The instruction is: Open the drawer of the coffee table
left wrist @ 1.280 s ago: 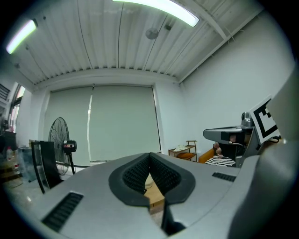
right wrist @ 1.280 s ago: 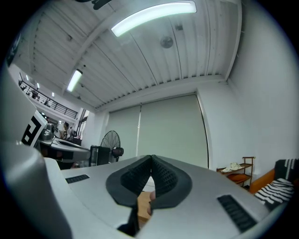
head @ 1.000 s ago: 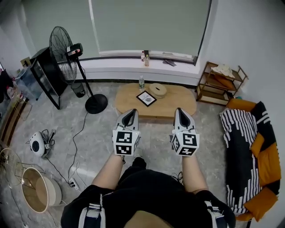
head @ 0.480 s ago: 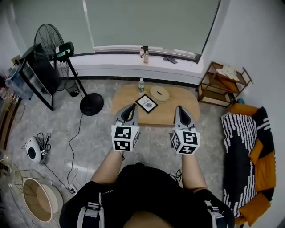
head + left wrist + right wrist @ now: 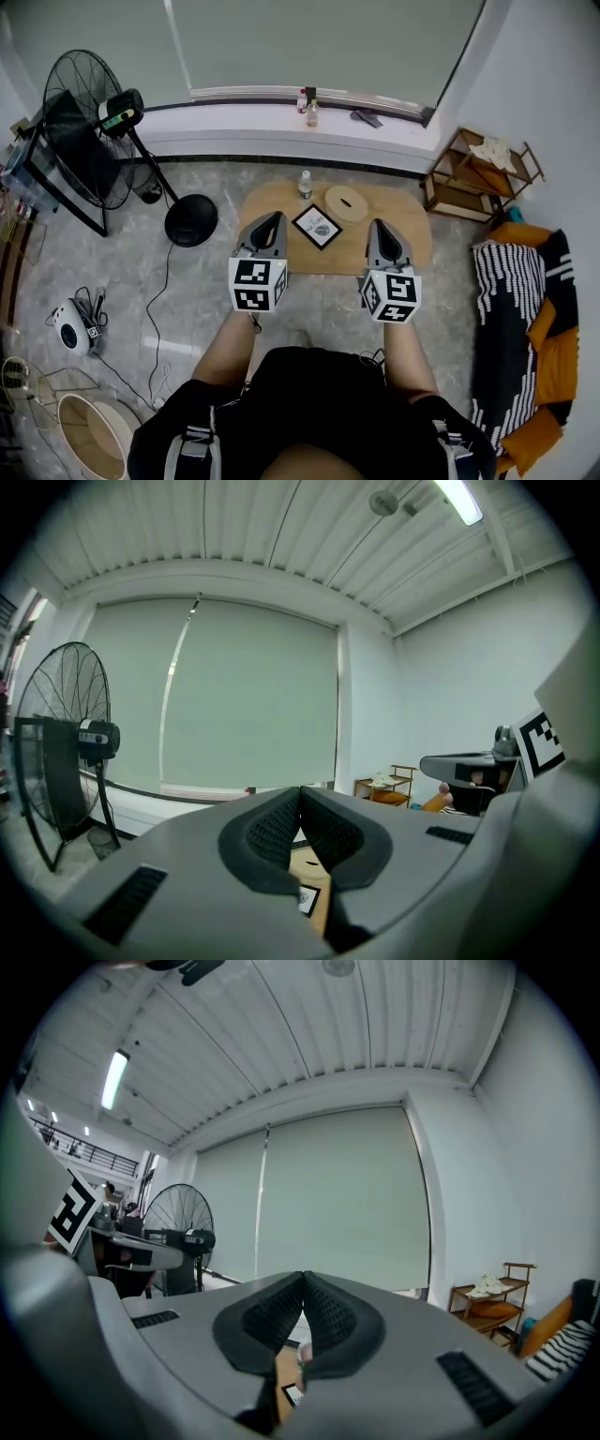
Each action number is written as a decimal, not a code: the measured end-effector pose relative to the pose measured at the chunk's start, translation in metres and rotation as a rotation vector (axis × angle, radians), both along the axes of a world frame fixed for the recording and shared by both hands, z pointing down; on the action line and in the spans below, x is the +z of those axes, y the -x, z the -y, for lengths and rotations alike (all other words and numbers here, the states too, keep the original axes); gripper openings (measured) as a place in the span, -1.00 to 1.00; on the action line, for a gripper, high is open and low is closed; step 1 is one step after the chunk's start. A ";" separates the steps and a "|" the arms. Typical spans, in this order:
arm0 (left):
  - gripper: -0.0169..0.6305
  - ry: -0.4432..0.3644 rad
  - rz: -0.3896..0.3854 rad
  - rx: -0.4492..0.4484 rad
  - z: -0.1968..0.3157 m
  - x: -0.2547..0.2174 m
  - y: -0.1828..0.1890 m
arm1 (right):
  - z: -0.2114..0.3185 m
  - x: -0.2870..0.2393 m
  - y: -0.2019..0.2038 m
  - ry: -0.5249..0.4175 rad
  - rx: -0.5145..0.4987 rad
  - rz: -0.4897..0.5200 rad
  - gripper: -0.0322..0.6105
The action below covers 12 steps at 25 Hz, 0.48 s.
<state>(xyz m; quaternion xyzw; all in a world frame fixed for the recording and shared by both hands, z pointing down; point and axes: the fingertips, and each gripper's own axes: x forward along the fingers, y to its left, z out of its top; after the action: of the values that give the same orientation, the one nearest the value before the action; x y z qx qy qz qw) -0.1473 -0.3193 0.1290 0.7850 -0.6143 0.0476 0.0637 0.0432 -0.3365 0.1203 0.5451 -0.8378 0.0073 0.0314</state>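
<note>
1. A grey stone floor (image 5: 141,281) spreads beneath and around both grippers.
2. A low oval wooden desk (image 5: 405,230) lies straight ahead of both grippers. Its near edge sits just beyond and below their tips. Over the last second it has drawn closer, because the person has been walking toward it. The approach looks nearly done.
3. The drawer does not show from above, and neither gripper view shows it. It is probably under the desk top, below where the grippers point.
4. A tall standing fan (image 5: 80,122) stands well off to the left of the left gripper.
5. The left gripper (image 5: 273,217) points at the desk with its jaws closed together, and it holds nothing.
6. The right gripper (image 5: 379,225) is level beside it, also closed tight with nothing held. Neither has opened during the walk. One will likely have to come down and open before it can take the drawer front.
7. A small framed card (image 5: 319,226) lies on the desk between and just ahead of the two grippers.
8. A round disc (image 5: 349,202) lies a little farther ahead, nearer the right gripper.
9. A small bottle (image 5: 305,185) stands at the desk's far edge.
</note>
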 end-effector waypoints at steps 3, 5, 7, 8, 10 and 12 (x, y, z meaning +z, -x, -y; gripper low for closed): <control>-0.89 0.018 -0.028 -0.014 0.015 0.010 0.015 | 0.017 0.009 0.009 0.021 -0.005 -0.023 -0.85; -0.89 0.031 -0.040 -0.024 0.023 0.018 0.019 | 0.029 0.012 0.012 0.030 -0.012 -0.033 -0.85; -0.89 0.046 -0.051 -0.034 0.029 0.026 0.023 | 0.038 0.015 0.016 0.035 -0.023 -0.040 -0.85; -0.89 0.053 -0.056 -0.039 0.032 0.029 0.025 | 0.041 0.016 0.018 0.039 -0.028 -0.043 -0.85; -0.89 0.062 -0.062 -0.049 0.037 0.033 0.029 | 0.048 0.019 0.023 0.046 -0.042 -0.045 -0.85; -0.89 0.063 -0.065 -0.064 0.042 0.033 0.033 | 0.056 0.024 0.026 0.056 -0.058 -0.047 -0.85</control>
<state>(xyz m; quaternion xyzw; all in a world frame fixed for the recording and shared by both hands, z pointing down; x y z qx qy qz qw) -0.1801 -0.3617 0.1624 0.7637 -0.6350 0.0394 0.1097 0.0168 -0.3925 0.1440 0.5194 -0.8518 0.0172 0.0666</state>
